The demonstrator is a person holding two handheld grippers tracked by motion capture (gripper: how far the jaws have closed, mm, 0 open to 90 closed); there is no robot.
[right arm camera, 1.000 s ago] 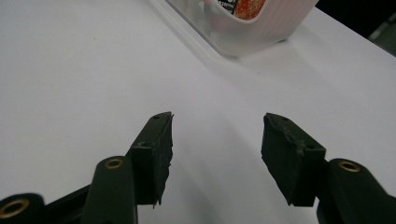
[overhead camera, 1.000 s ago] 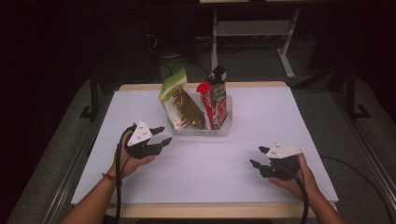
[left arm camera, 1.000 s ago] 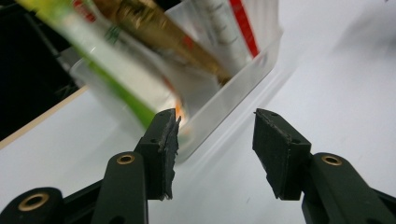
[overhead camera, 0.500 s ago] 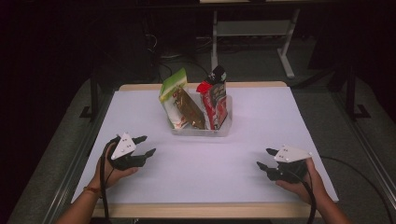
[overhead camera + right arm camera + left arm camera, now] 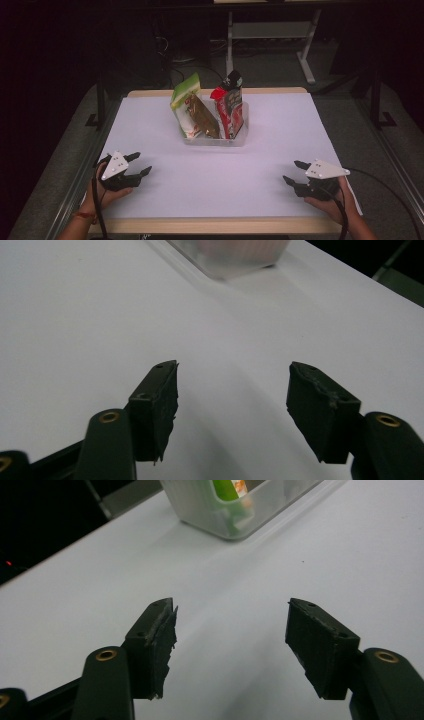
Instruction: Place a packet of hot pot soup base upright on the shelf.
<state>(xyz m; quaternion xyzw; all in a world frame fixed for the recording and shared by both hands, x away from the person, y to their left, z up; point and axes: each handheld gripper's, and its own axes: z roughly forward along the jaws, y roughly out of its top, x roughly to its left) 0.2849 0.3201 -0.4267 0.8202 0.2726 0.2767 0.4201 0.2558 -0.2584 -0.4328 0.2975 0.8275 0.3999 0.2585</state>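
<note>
White table (image 5: 280, 145), high view. A clear plastic bin (image 5: 235, 138) sits at centre, toward the far side, holding upright snack packets: a green-and-white bag (image 5: 184, 102) at its left, a brown packet (image 5: 204, 117) leaning in the middle, a red packet (image 5: 227, 111) at its right with a dark-topped item (image 5: 233, 79) behind it.

Left gripper (image 5: 137, 164) is at the near left corner, held in the person's left hand (image 5: 102, 192), jaws apart with nothing between them. The left gripper view confirms bare table between the jaws, with a bin corner (image 5: 225, 515) farther off.

Right gripper (image 5: 292, 172) is at the near right corner in the right hand (image 5: 332, 202), jaws likewise apart and empty. Both grippers are well apart from the bin.
</note>
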